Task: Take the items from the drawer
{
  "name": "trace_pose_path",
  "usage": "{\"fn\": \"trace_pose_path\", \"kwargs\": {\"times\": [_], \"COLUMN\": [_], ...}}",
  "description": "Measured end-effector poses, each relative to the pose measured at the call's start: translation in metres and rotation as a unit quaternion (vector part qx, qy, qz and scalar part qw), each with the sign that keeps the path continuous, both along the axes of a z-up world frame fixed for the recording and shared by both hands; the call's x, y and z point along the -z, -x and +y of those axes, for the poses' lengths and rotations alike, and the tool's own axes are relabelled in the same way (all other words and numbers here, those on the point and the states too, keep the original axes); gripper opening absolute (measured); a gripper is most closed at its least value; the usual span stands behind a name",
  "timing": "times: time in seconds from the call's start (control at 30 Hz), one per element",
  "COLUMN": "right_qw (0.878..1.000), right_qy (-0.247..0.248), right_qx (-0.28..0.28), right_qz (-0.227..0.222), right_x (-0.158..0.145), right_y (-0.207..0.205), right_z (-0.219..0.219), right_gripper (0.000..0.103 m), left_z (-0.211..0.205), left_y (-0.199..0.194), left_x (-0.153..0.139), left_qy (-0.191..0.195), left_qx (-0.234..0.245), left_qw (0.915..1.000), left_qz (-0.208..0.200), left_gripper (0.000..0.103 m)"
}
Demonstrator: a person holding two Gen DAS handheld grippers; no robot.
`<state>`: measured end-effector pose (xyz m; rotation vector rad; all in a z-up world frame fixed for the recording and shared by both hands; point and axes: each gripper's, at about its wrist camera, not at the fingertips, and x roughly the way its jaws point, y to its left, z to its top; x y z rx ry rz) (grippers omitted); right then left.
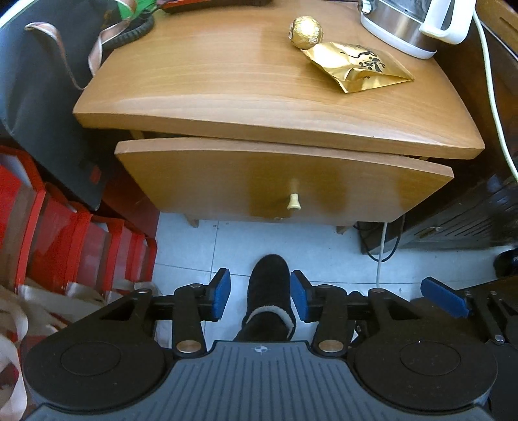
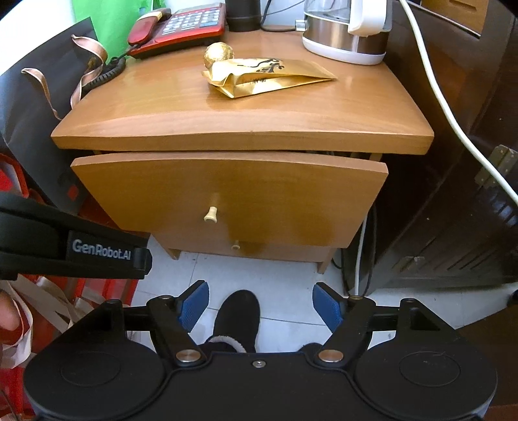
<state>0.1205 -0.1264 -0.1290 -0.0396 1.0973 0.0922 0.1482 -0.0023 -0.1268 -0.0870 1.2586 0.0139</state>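
Drawer (image 1: 285,181): top one of the wooden nightstand (image 2: 242,107), straight ahead of both claws and above them in the views; pulled out only a crack, so nothing inside shows.
Left gripper (image 1: 260,296): blue pads spread apart, pinching nothing, just a black slipper (image 1: 270,291) on the floor tiles showing between them.
Right gripper (image 2: 260,306): same deal, jaws wide and empty, hanging off to the right of the left one; neither touches the furniture.
Knob (image 2: 211,215): small pale peg at the middle of the drawer front, ahead of the claws and well apart from them. Probably the only sane place to grab.
Handling guess: front panel looks like stiff, glossy wood, so pads would likely slip on the face; the peg is thin and hard, so a centred pinch and a straight pull seems best. Weight of the drawer can't be told.
Further out on top: gold foil ball (image 2: 219,53) touching a gold packet (image 2: 268,77), both look light and crinkly, with a kettle (image 2: 346,35) behind them and a red phone (image 2: 181,27) to the far left.
Progress: whether those two came from inside can't be told.
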Motion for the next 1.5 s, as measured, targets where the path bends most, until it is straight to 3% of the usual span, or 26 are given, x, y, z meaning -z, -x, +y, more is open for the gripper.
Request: {"fn": "trace_pose_path", "kwargs": {"times": [0.93,1.5], "right_qw": [1.0,0.999], "right_qy": [0.014,0.018], "right_qx": [0.011,0.007], "right_qz": [-0.011,-0.025], "right_x": [-0.024,-0.04], "right_y": [0.047,0.072], "right_z": [0.003,0.005], "right_gripper": [0.083,0.083], "left_z": [0.011,0.012], "left_y": [0.052,0.076], "left_x": [-0.032,-0.046], "left_qy": [0.007,0.009], "left_qx": [-0.01,-0.008], "left_qw": [0.9996,0.999], "left_qz": [-0.026,-0.042], "left_gripper": [0.048,0.049]}}
